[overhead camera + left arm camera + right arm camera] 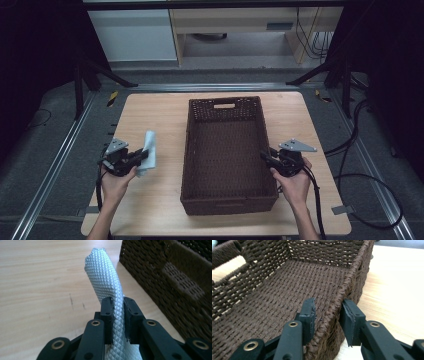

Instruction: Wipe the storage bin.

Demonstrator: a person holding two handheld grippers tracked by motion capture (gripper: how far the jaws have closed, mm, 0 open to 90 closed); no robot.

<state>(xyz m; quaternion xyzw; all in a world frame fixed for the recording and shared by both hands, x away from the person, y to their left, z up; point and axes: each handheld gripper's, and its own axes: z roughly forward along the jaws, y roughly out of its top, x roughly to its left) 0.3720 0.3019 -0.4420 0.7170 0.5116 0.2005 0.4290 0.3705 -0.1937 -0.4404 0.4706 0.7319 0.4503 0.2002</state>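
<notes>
A pale blue quilted cloth (149,150) stands up from my left gripper (142,156), left of the basket. In the left gripper view both pads press on the cloth (102,272), whose free end curls upward above the wooden table; the left gripper (117,305) is shut on it. A dark brown woven basket (225,102) sits empty in the middle of the table. My right gripper (264,156) is at the basket's right wall. In the right gripper view its jaws straddle that wall (332,315), one inside and one outside, and my right gripper (328,308) clamps the rim.
The light wooden table (150,110) has bare wood left and right of the basket. The basket's near wall (180,287) rises close to the right of the cloth. Cables (360,180) trail off the table's right side onto the dark floor.
</notes>
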